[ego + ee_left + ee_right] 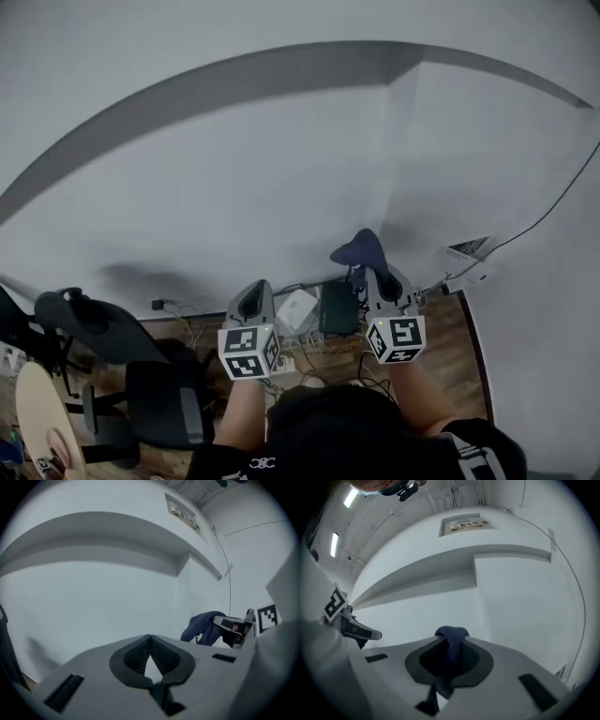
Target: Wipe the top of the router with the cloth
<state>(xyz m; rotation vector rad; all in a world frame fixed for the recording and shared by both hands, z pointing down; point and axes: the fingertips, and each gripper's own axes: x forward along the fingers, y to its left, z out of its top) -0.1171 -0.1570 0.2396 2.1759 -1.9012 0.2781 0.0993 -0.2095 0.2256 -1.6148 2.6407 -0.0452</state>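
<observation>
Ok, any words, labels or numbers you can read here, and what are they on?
Wall plate: a line of print, too blurred to read.
Shirt print: too small to read.
Marker cubes: square patterns only, no words.
So nothing here can be quoted.

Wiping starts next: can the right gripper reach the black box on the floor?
Probably yes: in the head view nothing stands between the right gripper, shut on a dark blue cloth, and the flat black box.
</observation>
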